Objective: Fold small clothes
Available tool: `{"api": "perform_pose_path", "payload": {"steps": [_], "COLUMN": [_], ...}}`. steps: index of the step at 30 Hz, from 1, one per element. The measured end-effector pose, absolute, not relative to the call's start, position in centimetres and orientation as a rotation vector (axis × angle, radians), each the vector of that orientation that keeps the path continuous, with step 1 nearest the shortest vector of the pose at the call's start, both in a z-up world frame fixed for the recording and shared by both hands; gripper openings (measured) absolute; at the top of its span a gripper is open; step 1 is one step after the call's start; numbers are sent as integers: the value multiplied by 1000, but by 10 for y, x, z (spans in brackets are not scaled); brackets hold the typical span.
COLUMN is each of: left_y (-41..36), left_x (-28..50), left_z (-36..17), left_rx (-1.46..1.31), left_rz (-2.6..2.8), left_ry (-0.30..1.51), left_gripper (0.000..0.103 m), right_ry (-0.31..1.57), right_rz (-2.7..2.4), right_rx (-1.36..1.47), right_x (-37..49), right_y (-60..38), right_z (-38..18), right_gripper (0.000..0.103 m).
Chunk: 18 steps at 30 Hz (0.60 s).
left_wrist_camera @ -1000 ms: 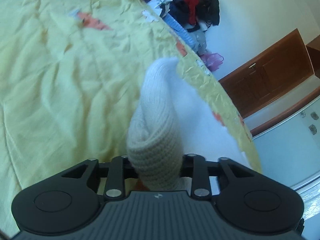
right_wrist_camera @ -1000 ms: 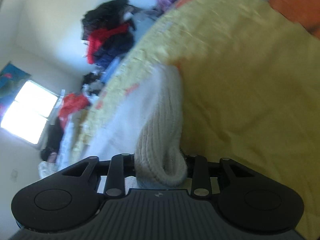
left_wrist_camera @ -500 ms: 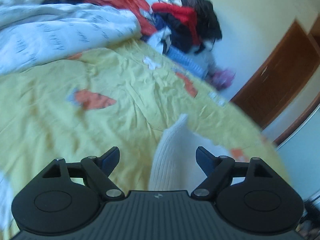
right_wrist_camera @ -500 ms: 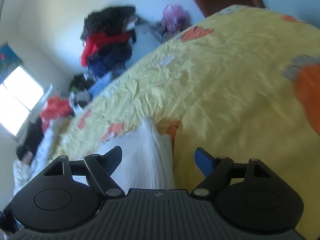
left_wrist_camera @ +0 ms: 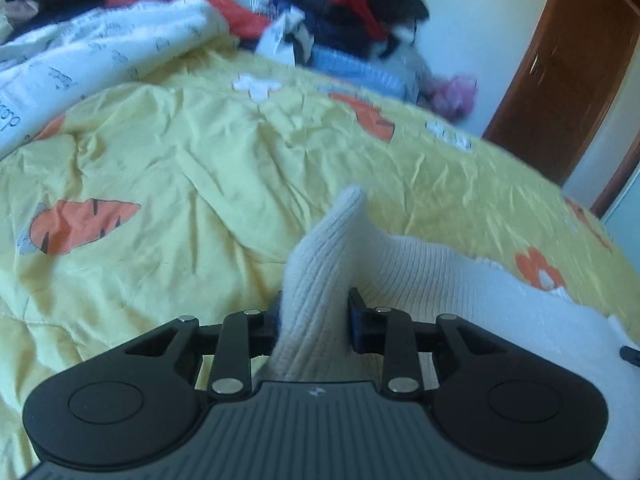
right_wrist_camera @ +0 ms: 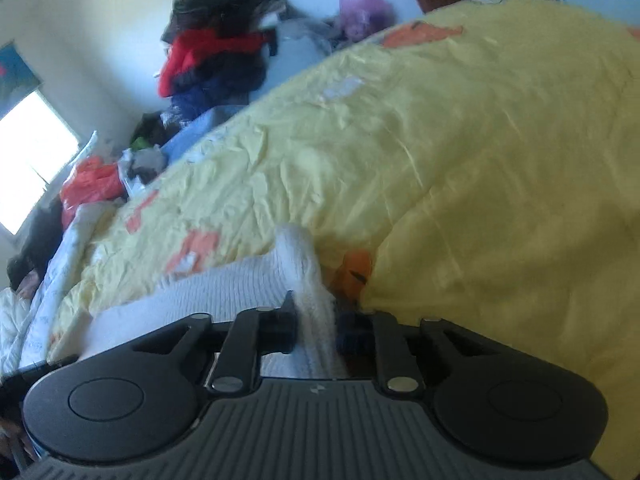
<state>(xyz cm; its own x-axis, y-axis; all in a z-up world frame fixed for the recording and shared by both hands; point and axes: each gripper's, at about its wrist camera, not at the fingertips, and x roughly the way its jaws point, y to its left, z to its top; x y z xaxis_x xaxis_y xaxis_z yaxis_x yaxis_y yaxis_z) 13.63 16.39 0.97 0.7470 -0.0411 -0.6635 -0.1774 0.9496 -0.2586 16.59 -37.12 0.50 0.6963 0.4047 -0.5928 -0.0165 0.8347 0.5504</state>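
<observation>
The white knit garment (left_wrist_camera: 400, 264) sits pinched at two spots: my left gripper (left_wrist_camera: 314, 320) has its jaws drawn in on a raised ridge of the ribbed fabric, and my right gripper (right_wrist_camera: 316, 328) is likewise clamped on a bunched fold at the garment's other end. From the left wrist I see the ridge peak just ahead of the fingers, then slope away to the right, where the rest of the knit lies spread flat on the yellow bedspread (left_wrist_camera: 200, 168). From the right wrist the picture is smeared, so I can only say the fold seems gripped between the pads; the cloth spreads off to the left there. The bedspread is creased and printed with orange carrots (left_wrist_camera: 80, 226). Further out, a white quilt with dark lettering (left_wrist_camera: 100, 56) lies along the far left edge, a heap of red, black and blue clothes (left_wrist_camera: 340, 12) is piled against the wall, and a brown wooden door (left_wrist_camera: 560, 72) stands to the right.
</observation>
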Motion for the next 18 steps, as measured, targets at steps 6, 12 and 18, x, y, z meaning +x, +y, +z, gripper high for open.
{"api": "perform_pose_path", "payload": {"steps": [6, 12, 18], "left_y": [148, 92, 51], "left_x": [125, 100, 151], "left_z": [31, 67, 36], "left_rx": [-223, 35, 153], "left_rz": [149, 195, 148], "left_ry": [715, 464, 610], "left_gripper": [38, 83, 83], "right_ry": [737, 540, 627], "right_rz": [174, 229, 294], "right_rx": [467, 393, 130], "right_x": [156, 130, 158], "right_y": [-363, -336, -247], "right_z": [27, 79, 57], "right_gripper": [50, 68, 66]}}
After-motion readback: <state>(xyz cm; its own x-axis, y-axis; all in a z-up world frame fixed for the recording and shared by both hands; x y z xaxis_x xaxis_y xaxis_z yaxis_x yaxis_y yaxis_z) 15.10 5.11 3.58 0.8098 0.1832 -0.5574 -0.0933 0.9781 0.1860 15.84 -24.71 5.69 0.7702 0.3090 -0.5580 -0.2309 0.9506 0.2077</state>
